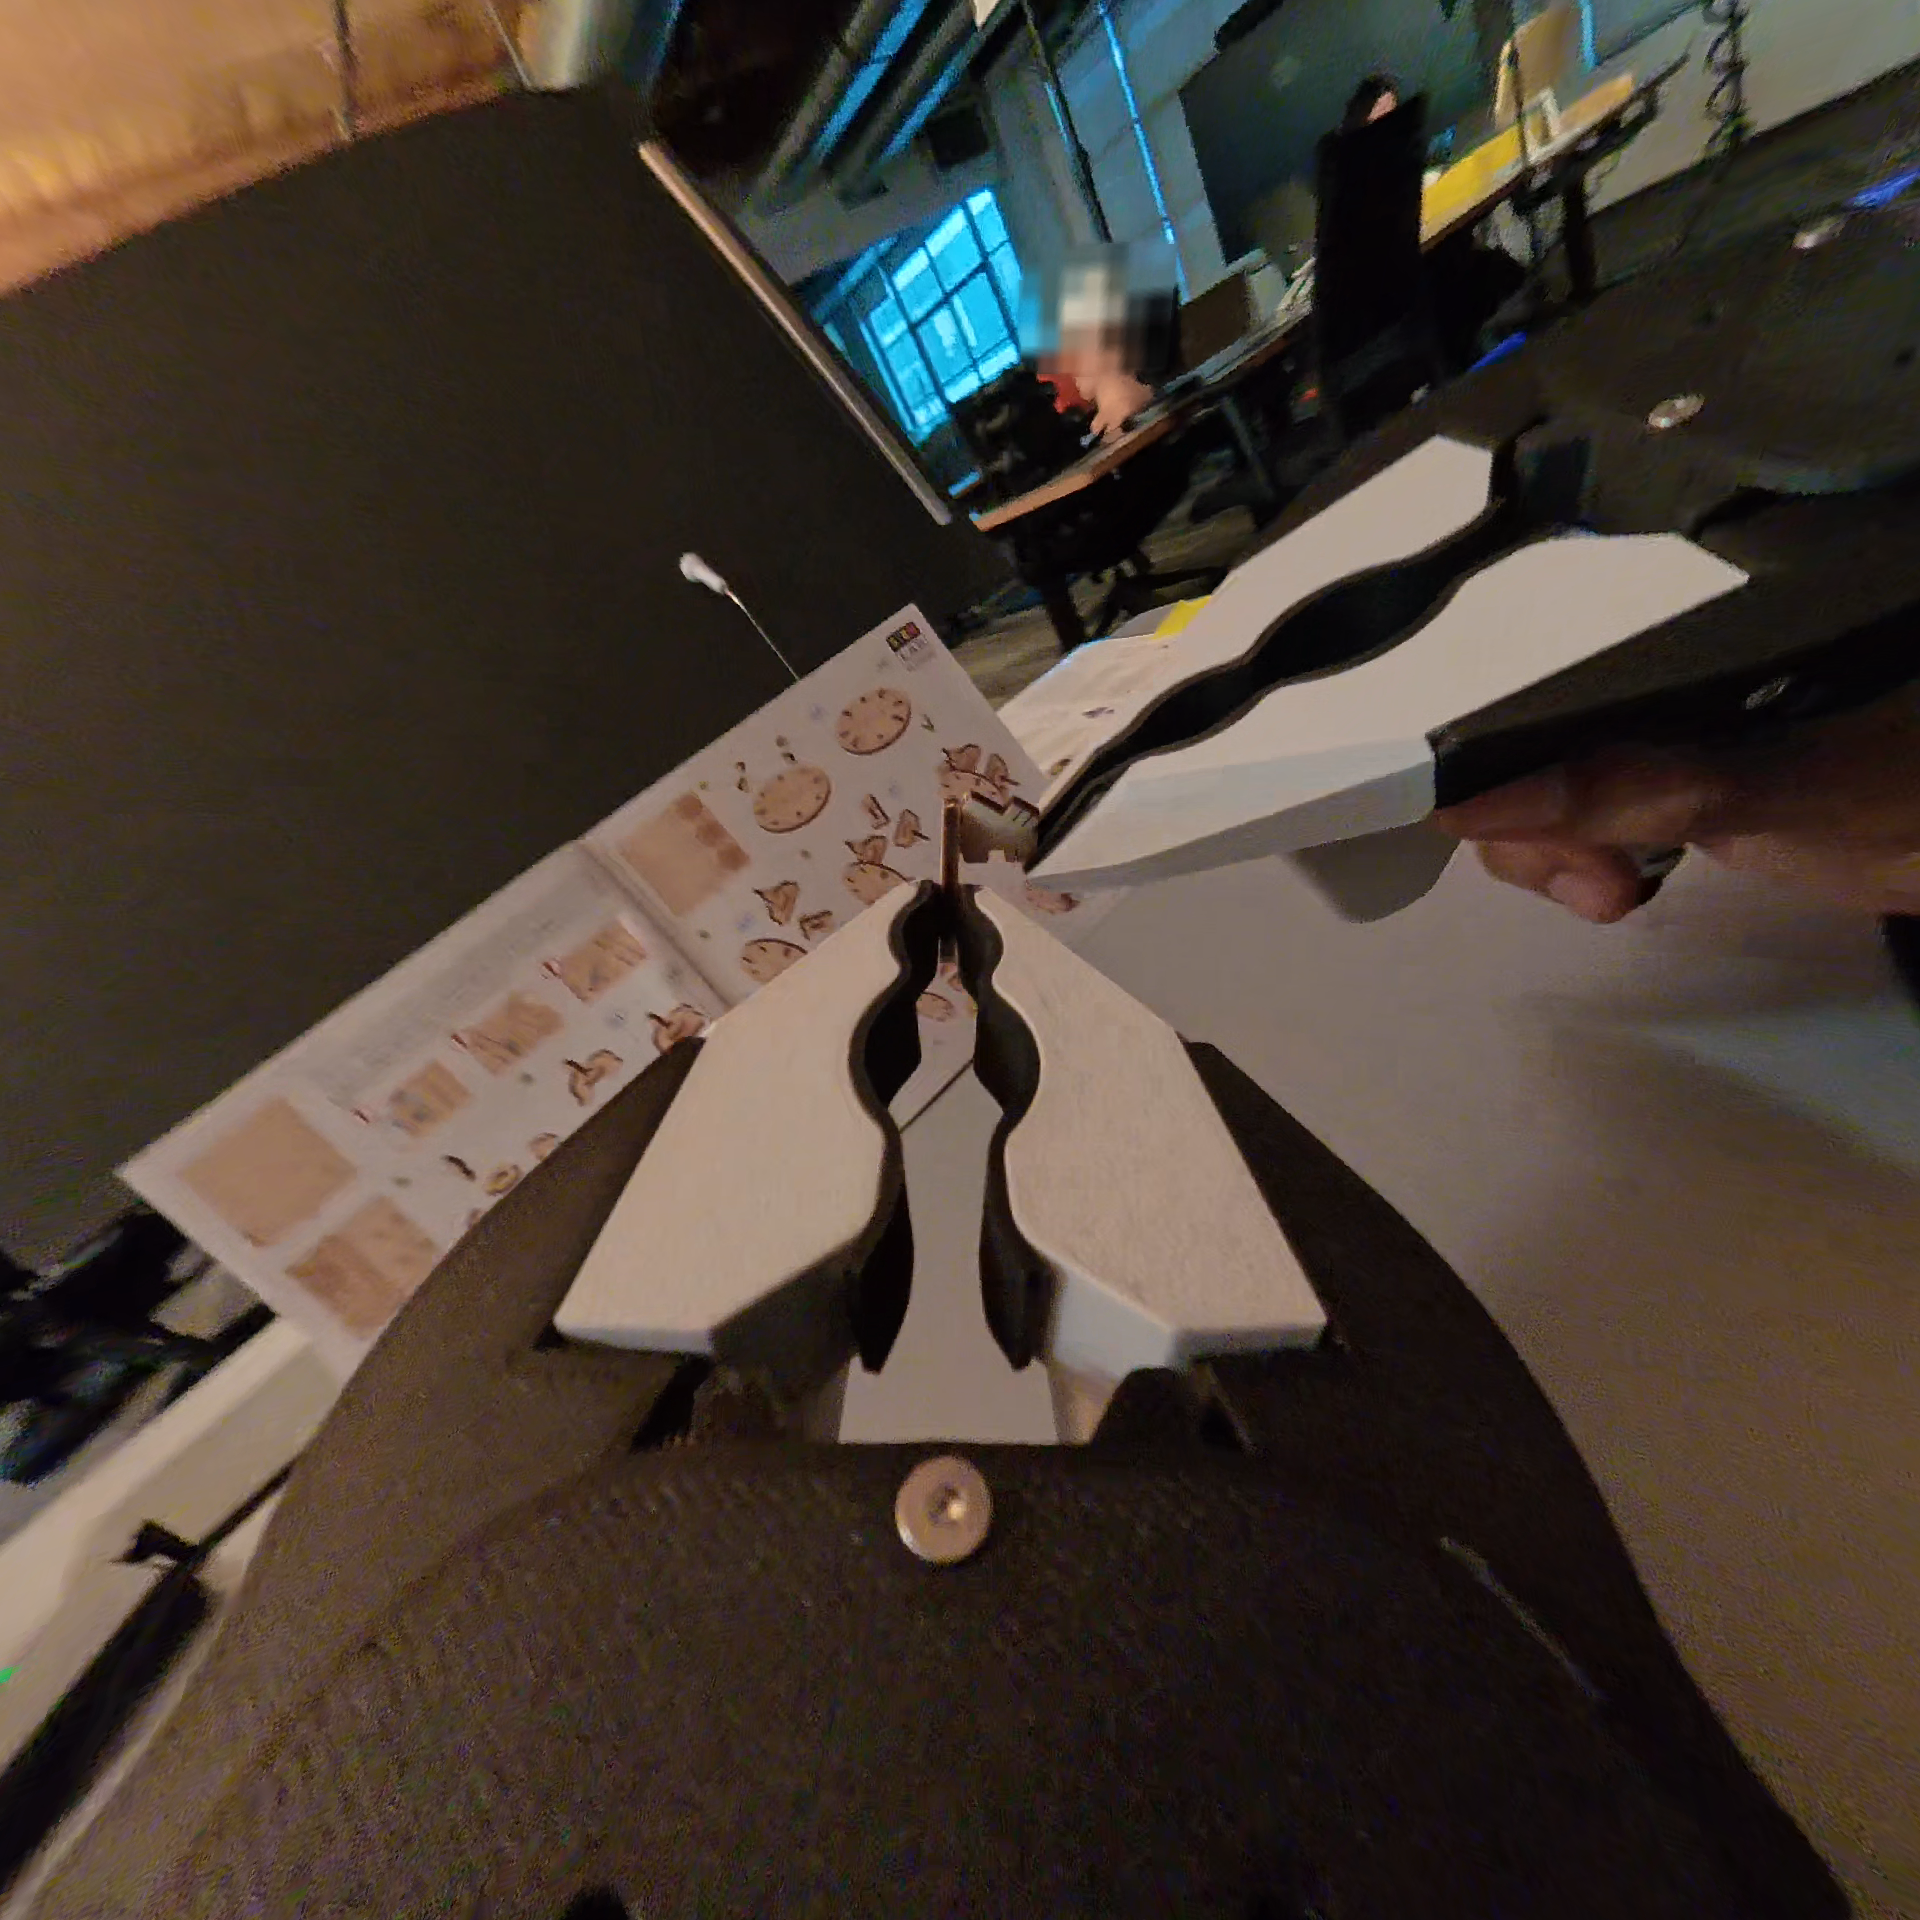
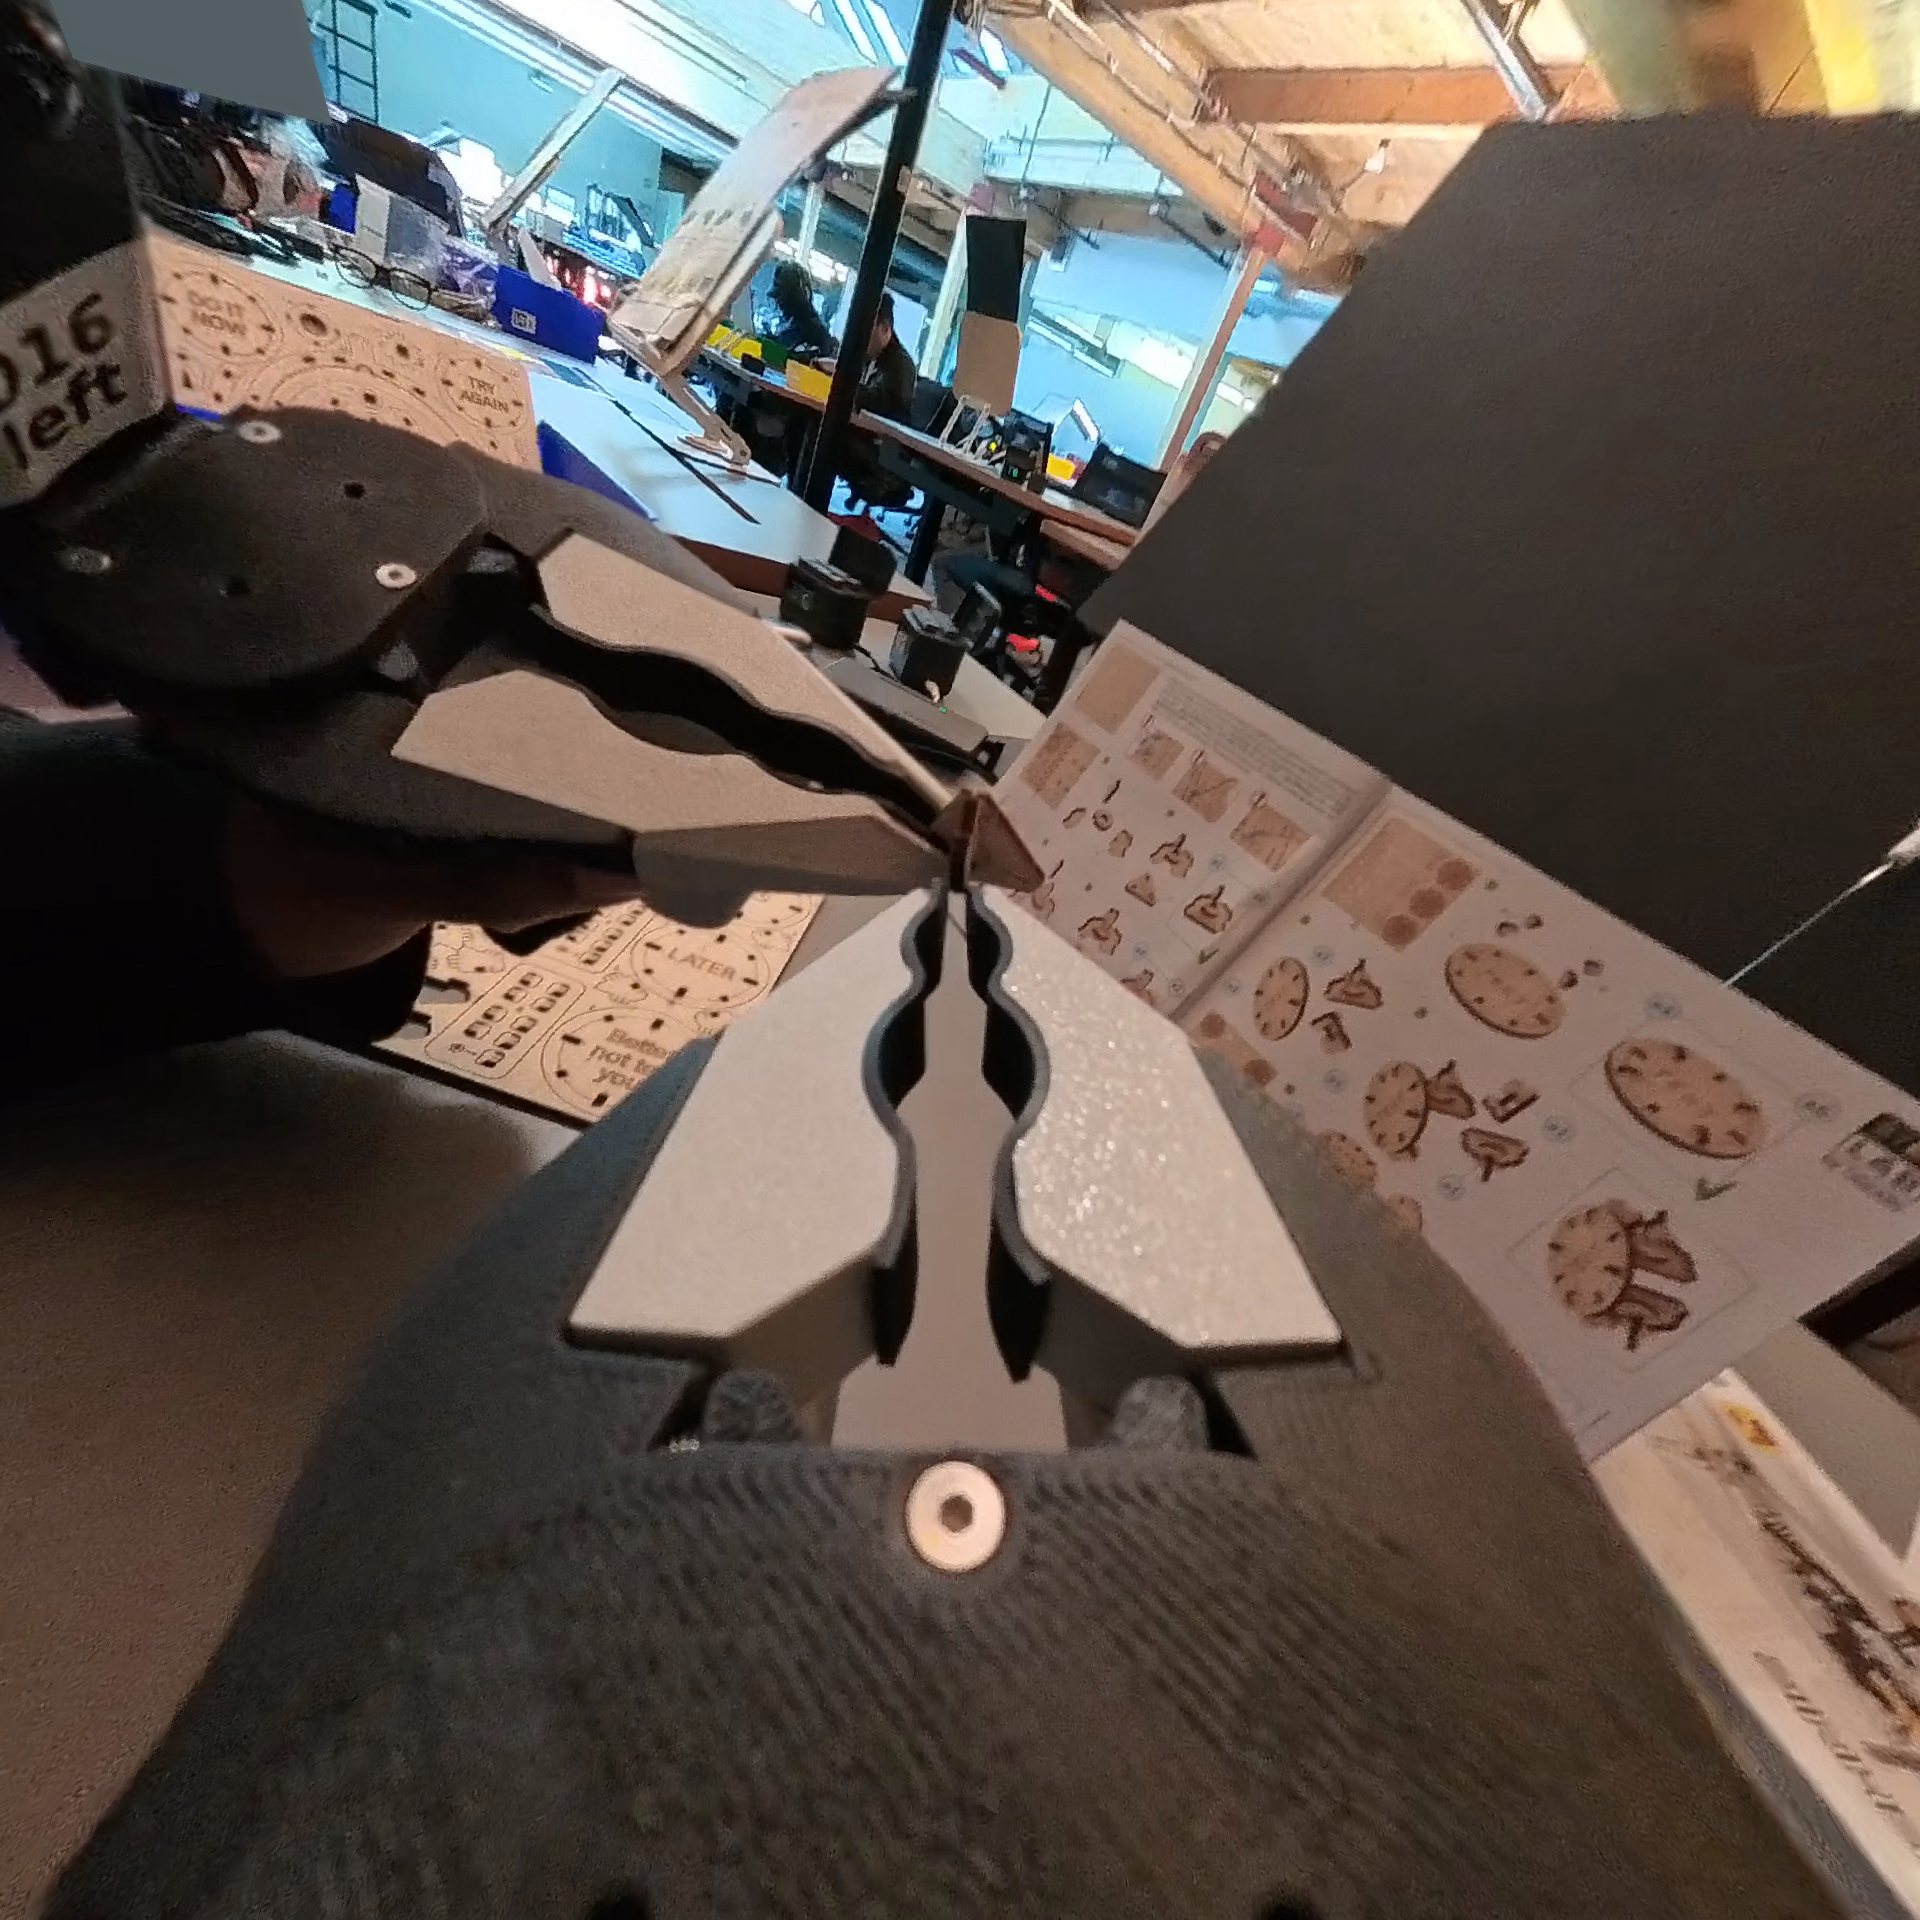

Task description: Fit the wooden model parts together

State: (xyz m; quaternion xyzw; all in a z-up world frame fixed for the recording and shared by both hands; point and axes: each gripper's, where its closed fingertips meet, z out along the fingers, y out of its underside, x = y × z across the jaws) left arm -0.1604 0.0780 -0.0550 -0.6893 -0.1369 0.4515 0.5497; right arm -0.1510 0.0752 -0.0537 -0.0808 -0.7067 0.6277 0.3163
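My left gripper (image 1: 948, 896) pinches a thin wooden strip (image 1: 950, 847) upright; my right gripper (image 2: 954, 896) clamps a small wooden piece (image 1: 1000, 821) touching its right side

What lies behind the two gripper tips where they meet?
Behind the left gripper and right gripper, each pinching a small wooden piece, an open instruction booklet leans against a black panel. The grippers cover part of its pages.

Left tool (image 1: 948, 902) clamped, right tool (image 2: 954, 896) clamped, tips meeting
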